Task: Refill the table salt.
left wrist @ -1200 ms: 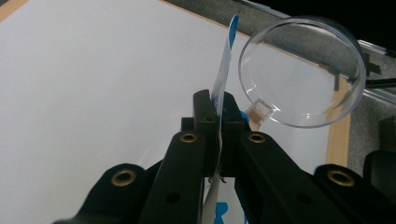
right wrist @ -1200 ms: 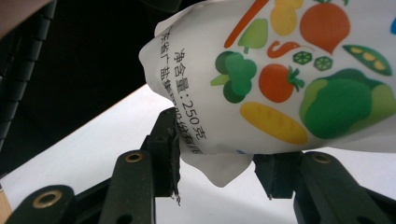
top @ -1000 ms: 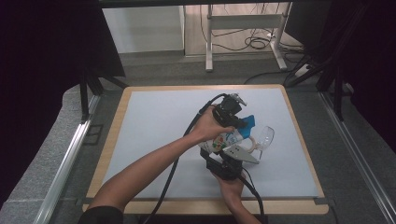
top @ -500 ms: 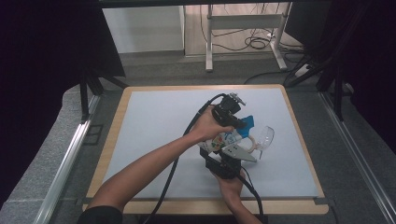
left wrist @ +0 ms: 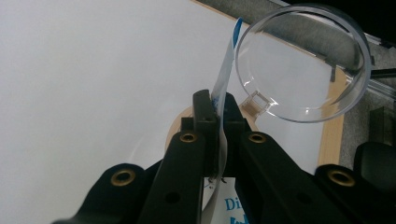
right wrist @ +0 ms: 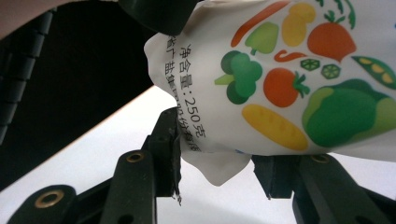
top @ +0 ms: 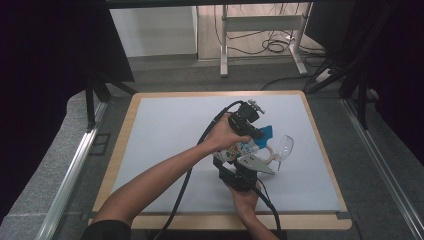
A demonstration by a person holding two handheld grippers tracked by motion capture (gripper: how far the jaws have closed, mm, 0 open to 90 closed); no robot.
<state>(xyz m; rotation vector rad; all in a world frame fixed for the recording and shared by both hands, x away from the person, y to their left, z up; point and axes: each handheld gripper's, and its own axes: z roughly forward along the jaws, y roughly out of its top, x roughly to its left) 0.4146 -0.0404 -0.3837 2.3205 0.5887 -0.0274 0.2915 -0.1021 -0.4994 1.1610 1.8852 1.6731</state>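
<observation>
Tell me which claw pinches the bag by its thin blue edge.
The left claw: shut flat on the bag's blue-and-white top edge, next to the clear cup. The right claw grips the bag's bulging bottom corner instead.

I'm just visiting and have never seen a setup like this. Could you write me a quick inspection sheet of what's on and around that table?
Surface: pale mat on a wood-edged table, flat and bare apart from the job's things.
Job's things: a white pouch printed with vegetables, held up over the mat; a clear plastic measuring cup right beside the pouch's top edge.
Clutter: nothing seen.
Grippers: left gripper pinched shut on the pouch's thin blue-and-white top edge; right gripper clamped on the pouch's lower corner.
Cables: a black cable trails from the left gripper toward the person; more cables lie on the floor beyond.
Surroundings: grey floor, metal frame legs, dark curtains at the sides.
</observation>
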